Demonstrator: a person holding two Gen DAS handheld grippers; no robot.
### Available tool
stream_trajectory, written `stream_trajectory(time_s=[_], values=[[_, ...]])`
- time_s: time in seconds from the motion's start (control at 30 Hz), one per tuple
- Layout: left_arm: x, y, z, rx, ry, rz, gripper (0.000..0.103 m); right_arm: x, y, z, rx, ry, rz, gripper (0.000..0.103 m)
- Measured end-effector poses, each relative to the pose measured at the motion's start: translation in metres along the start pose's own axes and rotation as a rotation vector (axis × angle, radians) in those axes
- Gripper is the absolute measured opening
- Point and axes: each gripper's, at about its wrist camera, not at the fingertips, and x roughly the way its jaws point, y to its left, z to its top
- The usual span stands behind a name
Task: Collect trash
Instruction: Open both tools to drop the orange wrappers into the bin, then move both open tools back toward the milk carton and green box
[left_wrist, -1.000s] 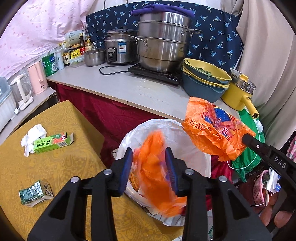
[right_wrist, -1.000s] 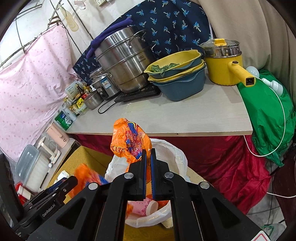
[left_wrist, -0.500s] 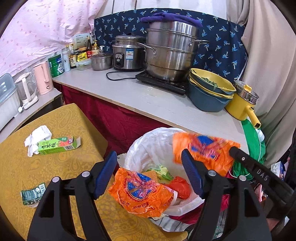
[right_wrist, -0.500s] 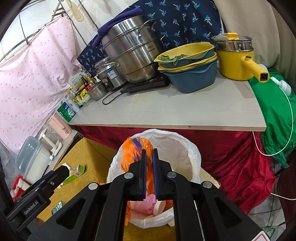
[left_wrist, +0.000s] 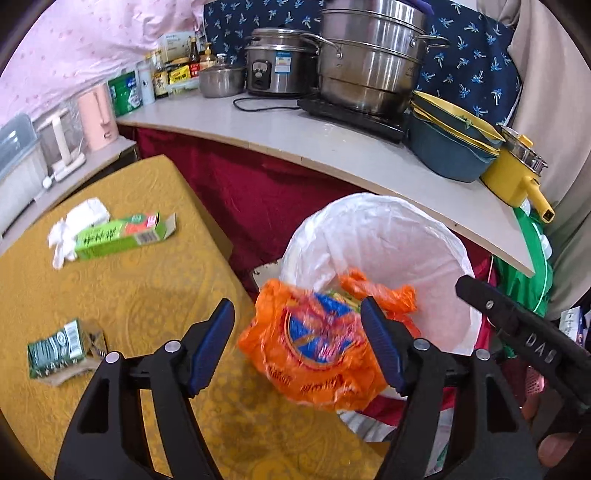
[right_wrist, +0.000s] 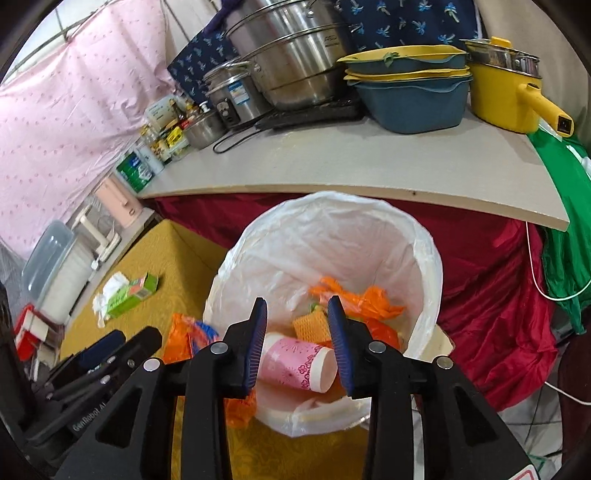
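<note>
Both tools spread above the bin.
Left tool (left_wrist: 297, 343) gapes around an orange bag (left_wrist: 317, 350), untouched; right tool (right_wrist: 297, 341), just opening, holds nothing over the bin (right_wrist: 424, 251).

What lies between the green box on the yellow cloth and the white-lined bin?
Left wrist view: only bare yellow cloth lies between the green box and the bin.

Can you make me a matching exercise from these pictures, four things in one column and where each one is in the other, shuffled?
Things:
1. pink paper cup
2. green carton
3. yellow pot
4. orange wrapper

Places:
A. on the grey counter
B. draped over the bin's near rim
C. lying inside the white-lined bin
D. on the yellow tablecloth beside a white tissue

Pairs: 1-C, 2-D, 3-A, 4-B
</note>
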Motion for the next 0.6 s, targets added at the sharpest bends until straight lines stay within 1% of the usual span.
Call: stream_trajectory(time_s=[0.1,0.2,0.3,0.37,0.5,0.6], values=[[-0.001,0.007,-0.006,0.007,0.004,0.024,0.067,-0.001,0.007,-0.01,-0.016,0.018,0.02,0.034],[-0.007,0.017,-0.01,-0.012,0.005,0.034,0.067,-0.001,0.017,-0.021,-0.041,0.038,0.036,0.034],[-0.019,0.031,-0.012,-0.03,-0.01,0.043,0.068,-0.002,0.028,-0.032,-0.059,0.055,0.058,0.034],[-0.031,0.043,-0.015,-0.037,-0.027,0.064,0.068,-0.005,0.035,-0.037,-0.068,0.059,0.074,0.034],[-0.047,0.07,-0.022,-0.086,-0.036,0.099,0.068,-0.008,0.055,-0.046,-0.104,0.083,0.132,0.034],[-0.061,0.094,-0.03,-0.134,-0.04,0.133,0.068,-0.002,0.073,-0.058,-0.139,0.119,0.162,0.03]])
